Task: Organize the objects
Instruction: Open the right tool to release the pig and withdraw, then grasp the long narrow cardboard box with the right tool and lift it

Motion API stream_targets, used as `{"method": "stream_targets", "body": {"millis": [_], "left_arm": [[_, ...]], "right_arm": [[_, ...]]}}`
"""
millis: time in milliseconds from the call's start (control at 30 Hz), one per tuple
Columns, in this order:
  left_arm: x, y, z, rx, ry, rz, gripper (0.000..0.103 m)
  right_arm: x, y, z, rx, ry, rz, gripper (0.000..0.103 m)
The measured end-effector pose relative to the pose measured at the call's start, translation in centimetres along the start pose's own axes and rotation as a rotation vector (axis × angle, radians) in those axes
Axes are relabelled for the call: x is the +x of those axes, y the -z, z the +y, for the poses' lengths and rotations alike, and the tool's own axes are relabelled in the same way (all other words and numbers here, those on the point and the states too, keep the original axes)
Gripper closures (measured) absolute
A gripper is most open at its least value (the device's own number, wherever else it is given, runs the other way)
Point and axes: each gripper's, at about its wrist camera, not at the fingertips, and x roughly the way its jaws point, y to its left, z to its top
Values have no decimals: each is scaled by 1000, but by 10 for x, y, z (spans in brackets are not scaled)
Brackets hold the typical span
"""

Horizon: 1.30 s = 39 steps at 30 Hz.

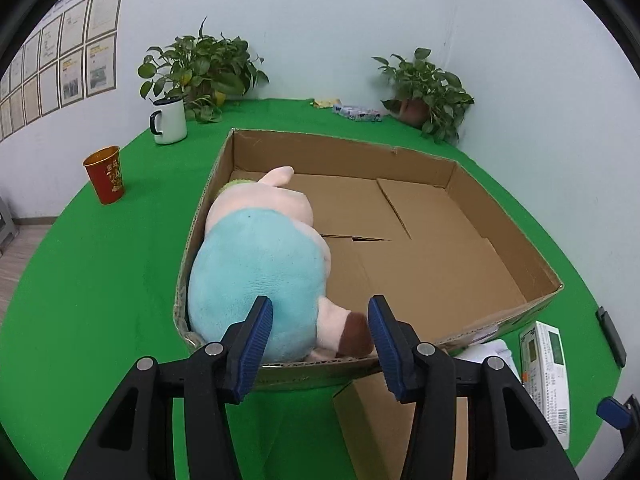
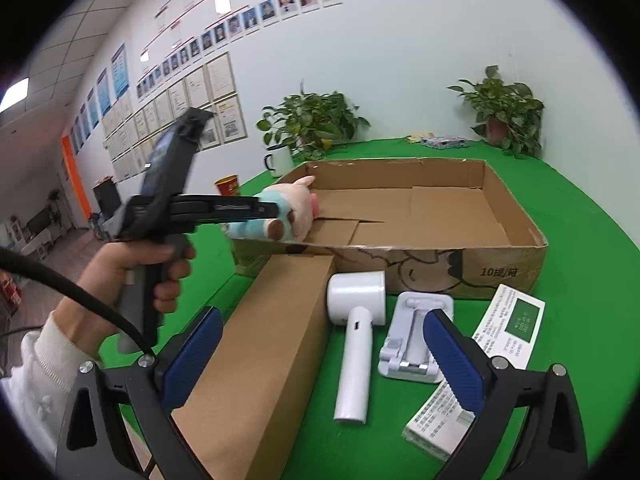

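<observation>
Plush pig (image 1: 256, 268) lying inside cardboard box (image 1: 500, 216); left gripper (image 1: 320, 340) jaws spread just behind it. Right gripper (image 2: 324, 364) spread too, over white dryer (image 2: 354, 344).

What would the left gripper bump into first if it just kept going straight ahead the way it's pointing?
Most likely the plush pig lying in the cardboard box. The left gripper is open, and the toy's blue rump and brown-tipped foot sit right between its fingers. Depth is hard to judge, so the box's near wall could come first.

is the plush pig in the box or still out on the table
In. The plush pig lies on its side inside the open cardboard box, pressed against the left wall. The left gripper stands open at its feet, not clamping it.
</observation>
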Motion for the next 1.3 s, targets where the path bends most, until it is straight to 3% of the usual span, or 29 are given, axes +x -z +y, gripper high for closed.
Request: {"method": "stream_targets", "body": {"millis": [333,567,667,833,933,1100,1200,1300], "left_arm": [[10,17,16,-66,29,10,55],[2,13,20,-104,38,33,53],[-17,17,23,-131,51,20,42],[-63,37,21,-107,51,-46,22],[-75,58,24,-113,113,-17,17],[-81,101,26,-177,256,90,17],[-83,121,18,-209,326,129,17],[-88,139,22,-268,392,152,17]], "right_arm": [[3,24,31,68,-89,172,3],[-1,40,76,-59,-60,222,3],[-1,47,92,-163,66,215,3],[10,54,98,-156,48,286,2],[17,57,98,-168,74,299,3],[18,61,89,-148,90,281,13],[14,58,81,-85,36,278,18],[10,52,66,57,-98,300,20]]}}
